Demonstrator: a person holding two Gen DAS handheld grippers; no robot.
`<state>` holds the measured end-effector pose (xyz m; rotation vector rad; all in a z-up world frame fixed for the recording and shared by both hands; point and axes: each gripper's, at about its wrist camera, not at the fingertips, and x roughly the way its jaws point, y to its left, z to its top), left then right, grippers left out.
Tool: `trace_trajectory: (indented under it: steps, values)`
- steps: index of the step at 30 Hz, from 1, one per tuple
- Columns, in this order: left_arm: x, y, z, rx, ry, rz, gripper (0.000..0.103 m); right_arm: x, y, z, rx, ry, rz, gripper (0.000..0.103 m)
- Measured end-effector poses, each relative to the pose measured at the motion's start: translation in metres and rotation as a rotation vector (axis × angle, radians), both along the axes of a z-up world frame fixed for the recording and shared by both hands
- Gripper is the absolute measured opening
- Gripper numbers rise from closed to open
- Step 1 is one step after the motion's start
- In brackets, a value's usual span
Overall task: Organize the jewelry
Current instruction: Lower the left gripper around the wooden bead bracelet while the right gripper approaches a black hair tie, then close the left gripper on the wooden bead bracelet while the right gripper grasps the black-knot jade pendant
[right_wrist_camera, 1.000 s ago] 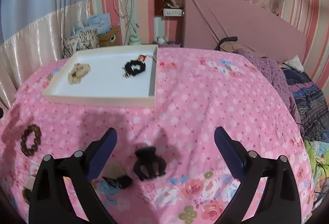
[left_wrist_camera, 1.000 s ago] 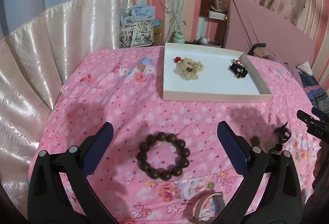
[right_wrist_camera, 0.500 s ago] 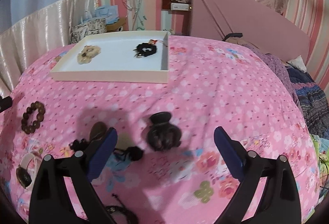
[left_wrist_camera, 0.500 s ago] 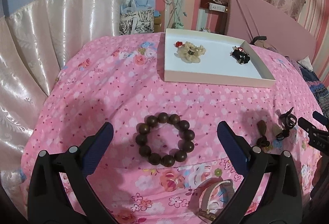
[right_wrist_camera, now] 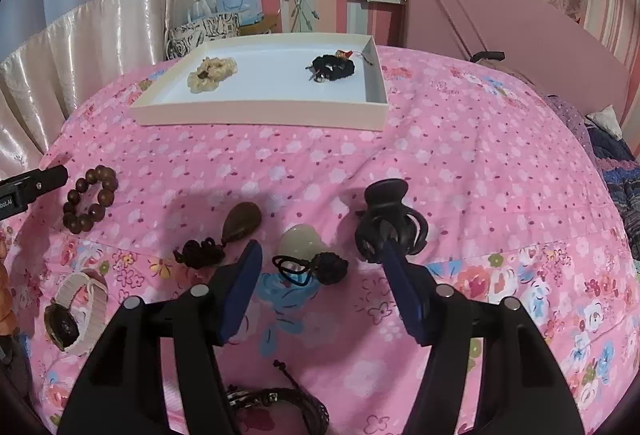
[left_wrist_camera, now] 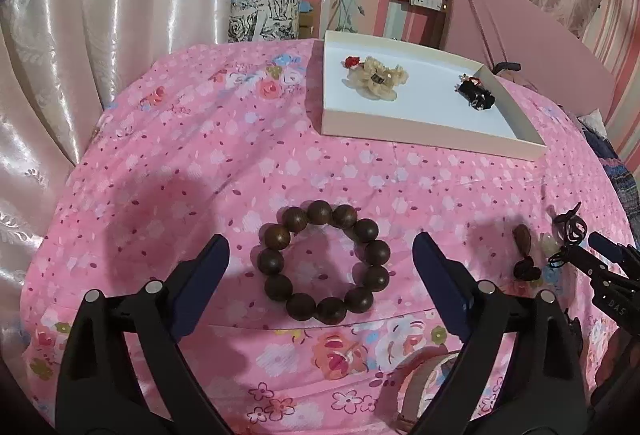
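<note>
A dark wooden bead bracelet lies on the pink bedspread between the fingers of my open left gripper; it also shows in the right wrist view. My right gripper is open over a pale stone pendant with a black knotted cord. Beside it lie a brown pendant and a black claw hair clip. The white tray at the back holds a cream scrunchie and a black scrunchie.
A watch with a pale strap lies at the left, and a braided dark bracelet near the front edge. Satin curtains hang at the left. A pink headboard stands behind the bed.
Both grippers have drawn back and lowered toward the bedspread. The right gripper has shifted left, from over the claw clip to over the pale pendant, and its fingers have narrowed.
</note>
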<state>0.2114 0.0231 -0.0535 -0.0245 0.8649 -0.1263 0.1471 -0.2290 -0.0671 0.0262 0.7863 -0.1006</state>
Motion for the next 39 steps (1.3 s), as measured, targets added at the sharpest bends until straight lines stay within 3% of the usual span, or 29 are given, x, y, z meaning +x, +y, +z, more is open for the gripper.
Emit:
trace_trajectory:
  steps: [8, 11, 16, 19, 23, 26, 29, 31, 35, 39]
  values:
    - [0.008, 0.004, -0.014, 0.0, 0.036, 0.009, 0.092, 0.006, 0.004, -0.008, -0.008, 0.017, 0.002, 0.059]
    - [0.01, 0.006, -0.017, 0.0, 0.047, 0.012, 0.092, 0.006, 0.006, -0.006, 0.007, 0.02, 0.019, 0.052]
    - [0.012, 0.008, -0.02, -0.007, 0.054, 0.014, 0.091, 0.009, 0.004, -0.012, 0.003, 0.037, -0.001, 0.05]
    - [0.012, 0.007, -0.023, -0.005, 0.061, 0.01, 0.091, 0.012, -0.001, -0.018, 0.028, 0.056, -0.005, 0.042]
    - [0.014, 0.006, -0.028, 0.0, 0.076, 0.001, 0.089, 0.015, 0.0, -0.022, 0.026, 0.051, -0.011, 0.041]
    - [0.017, 0.007, -0.032, 0.002, 0.09, 0.002, 0.083, 0.016, 0.001, -0.023, 0.018, 0.05, -0.01, 0.034]
    - [0.022, 0.011, -0.038, -0.014, 0.118, 0.005, 0.071, 0.017, -0.001, -0.025, 0.034, 0.055, -0.008, 0.025]
    - [0.026, 0.015, -0.043, -0.028, 0.141, 0.013, 0.065, 0.018, -0.003, -0.026, 0.047, 0.054, -0.009, 0.024]
    - [0.028, 0.019, -0.045, -0.041, 0.149, 0.022, 0.062, 0.019, -0.004, -0.026, 0.058, 0.053, -0.005, 0.022]
    - [0.028, 0.016, -0.047, -0.007, 0.143, 0.027, 0.054, 0.019, -0.004, -0.026, 0.062, 0.054, -0.004, 0.021]
